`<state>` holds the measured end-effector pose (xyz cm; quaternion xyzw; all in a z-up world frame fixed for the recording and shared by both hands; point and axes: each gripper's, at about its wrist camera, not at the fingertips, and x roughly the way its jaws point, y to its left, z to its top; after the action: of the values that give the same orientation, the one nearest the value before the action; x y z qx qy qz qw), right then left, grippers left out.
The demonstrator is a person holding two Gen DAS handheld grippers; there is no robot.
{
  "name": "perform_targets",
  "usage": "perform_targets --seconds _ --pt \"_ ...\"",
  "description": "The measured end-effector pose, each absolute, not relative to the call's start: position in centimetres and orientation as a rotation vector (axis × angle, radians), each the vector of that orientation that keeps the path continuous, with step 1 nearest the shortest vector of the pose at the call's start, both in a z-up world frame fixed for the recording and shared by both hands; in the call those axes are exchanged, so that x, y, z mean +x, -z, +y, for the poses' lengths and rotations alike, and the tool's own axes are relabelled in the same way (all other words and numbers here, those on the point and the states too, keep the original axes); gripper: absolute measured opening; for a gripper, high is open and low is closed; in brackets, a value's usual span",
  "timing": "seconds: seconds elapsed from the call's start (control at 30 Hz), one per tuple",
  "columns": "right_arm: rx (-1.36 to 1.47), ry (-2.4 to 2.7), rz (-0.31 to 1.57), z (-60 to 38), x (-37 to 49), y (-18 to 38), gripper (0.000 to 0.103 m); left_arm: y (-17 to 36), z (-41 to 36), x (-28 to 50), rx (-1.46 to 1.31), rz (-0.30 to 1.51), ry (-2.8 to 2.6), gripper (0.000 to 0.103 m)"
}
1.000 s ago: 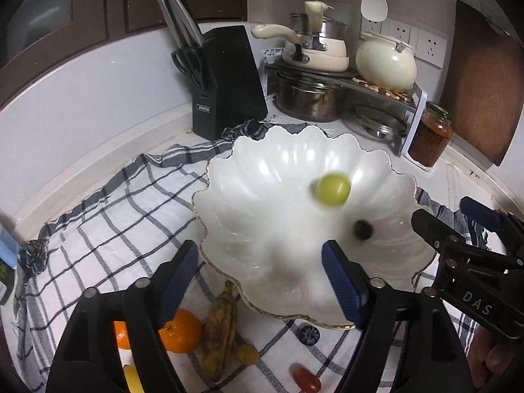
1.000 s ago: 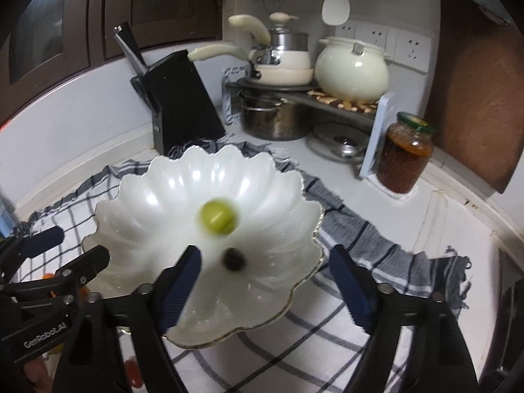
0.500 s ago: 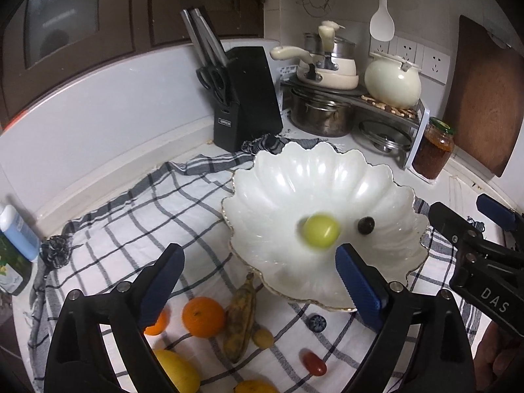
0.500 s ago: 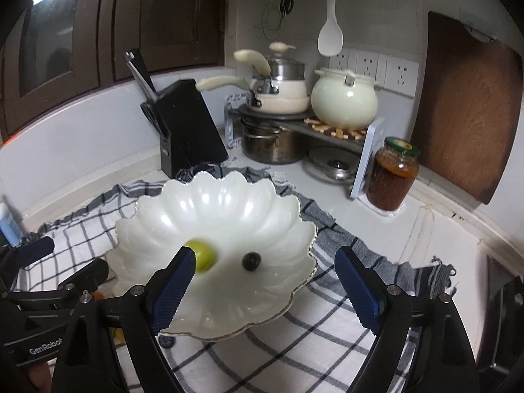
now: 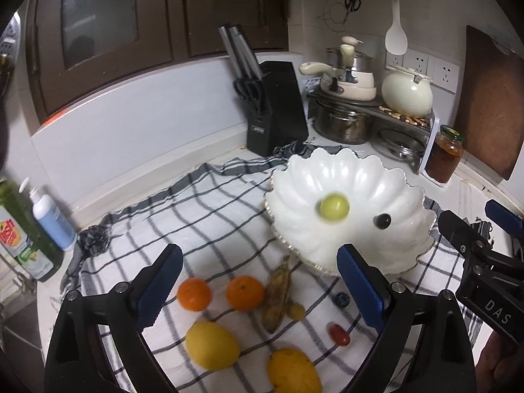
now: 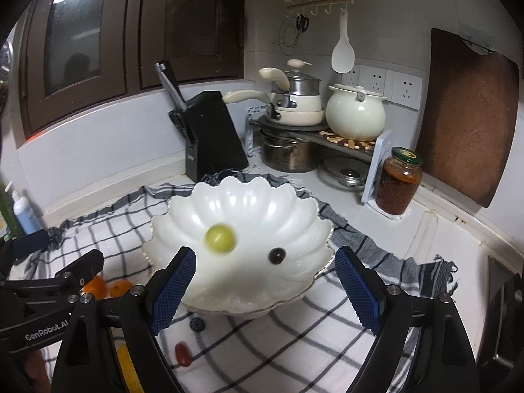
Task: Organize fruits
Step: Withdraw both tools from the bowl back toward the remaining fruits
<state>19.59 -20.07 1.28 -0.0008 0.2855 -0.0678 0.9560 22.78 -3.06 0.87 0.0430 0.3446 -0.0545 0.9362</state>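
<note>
Kitchen counter (image 5: 475, 193) with checked cloth (image 5: 183, 216), white bowl (image 5: 330, 170) mid-frame.
Bowl holds 1 green fruit (image 5: 334, 207), 1 dark berry (image 5: 382, 221); oranges (image 5: 245, 292) lie lower centre. Left tool (image 5: 258, 281) and right tool (image 6: 263, 290) gape wide, empty, the left's jaws just opened further.

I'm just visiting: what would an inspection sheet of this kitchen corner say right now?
Surface: checked cloth over the counter.
Job's things: white bowl holds a green fruit and a dark fruit; two oranges, a brown banana and mangoes lie on the cloth.
Clutter: knife block, pots, jar, bottles.
Grippers: left gripper and right gripper open, empty.
Cables: nothing seen.
Surroundings: dark cabinets, wall sockets.
</note>
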Motion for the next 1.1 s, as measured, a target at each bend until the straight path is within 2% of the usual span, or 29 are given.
perform_targets --seconds 0.43,1.1 --pt "-0.005 0.053 0.612 -16.5 17.7 0.9 0.087 0.2 1.2 18.5 0.087 0.705 0.026 0.096" --pt "-0.062 -0.068 0.705 -9.8 15.4 6.9 0.087 4.7 7.8 14.4 0.053 0.728 -0.062 0.096"
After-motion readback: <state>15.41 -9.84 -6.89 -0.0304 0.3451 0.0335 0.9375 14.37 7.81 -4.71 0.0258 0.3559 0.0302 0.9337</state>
